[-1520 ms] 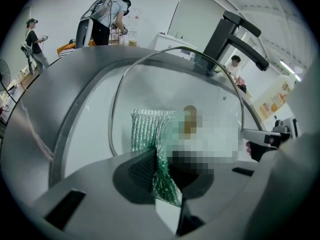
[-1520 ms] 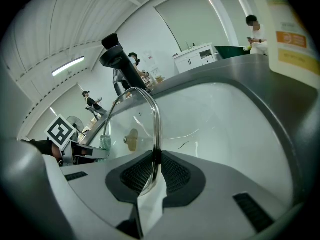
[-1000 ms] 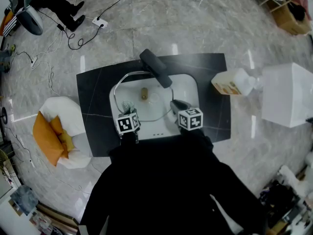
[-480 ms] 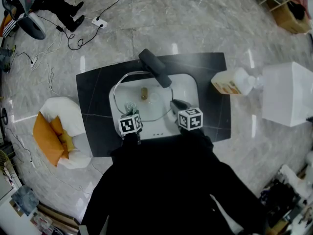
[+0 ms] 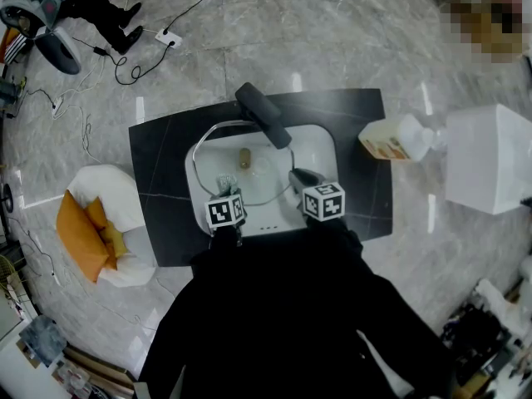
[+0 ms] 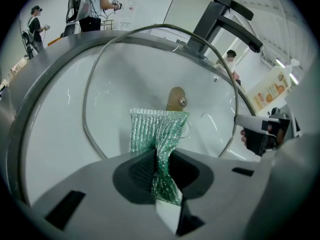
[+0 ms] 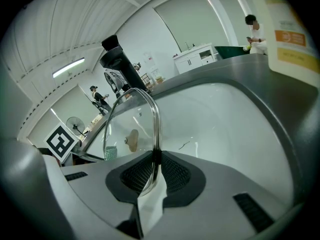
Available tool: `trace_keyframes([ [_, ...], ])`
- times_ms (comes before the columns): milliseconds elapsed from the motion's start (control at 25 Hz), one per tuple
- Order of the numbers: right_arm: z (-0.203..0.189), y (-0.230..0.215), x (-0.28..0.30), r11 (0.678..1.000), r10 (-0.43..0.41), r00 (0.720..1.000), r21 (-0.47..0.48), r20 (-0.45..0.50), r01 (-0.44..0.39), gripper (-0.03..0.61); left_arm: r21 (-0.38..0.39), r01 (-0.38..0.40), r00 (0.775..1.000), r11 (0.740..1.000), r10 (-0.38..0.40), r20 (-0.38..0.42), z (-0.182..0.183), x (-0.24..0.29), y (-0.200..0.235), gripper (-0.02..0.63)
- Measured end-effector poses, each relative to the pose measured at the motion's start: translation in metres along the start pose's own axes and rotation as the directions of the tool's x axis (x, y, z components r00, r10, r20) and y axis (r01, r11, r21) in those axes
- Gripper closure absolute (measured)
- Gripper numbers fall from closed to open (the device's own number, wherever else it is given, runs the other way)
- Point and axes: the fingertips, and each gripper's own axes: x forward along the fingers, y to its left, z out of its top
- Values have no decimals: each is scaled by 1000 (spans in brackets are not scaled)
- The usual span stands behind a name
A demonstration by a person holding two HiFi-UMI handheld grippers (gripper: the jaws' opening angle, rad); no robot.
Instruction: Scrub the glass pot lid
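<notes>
The glass pot lid (image 5: 249, 173) stands tilted in the white sink (image 5: 320, 152), its wooden knob (image 5: 245, 158) facing me. My left gripper (image 5: 223, 188) is shut on a green mesh scrub cloth (image 6: 159, 134), which presses against the glass below the knob (image 6: 176, 98). My right gripper (image 5: 299, 178) is shut on the lid's metal rim (image 7: 154, 129) at its right edge. In the right gripper view the knob (image 7: 132, 139) and the cloth (image 7: 111, 152) show through the glass.
A black faucet (image 5: 264, 115) reaches over the sink from the back. A soap bottle (image 5: 397, 138) lies on the dark countertop (image 5: 158, 156) at the right. A white box (image 5: 490, 160) stands further right, and a white and orange cushion (image 5: 100, 223) at the left.
My left gripper has slid a little to the right along the glass with the cloth. The right gripper and the lid have stayed still.
</notes>
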Motion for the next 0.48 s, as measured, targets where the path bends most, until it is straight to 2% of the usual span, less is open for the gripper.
trace_keyframes([
  [480, 0, 0, 0, 1000, 1, 1000, -3, 1, -1, 525, 11, 24, 999, 1000, -24, -28, -5, 5, -11, 551],
])
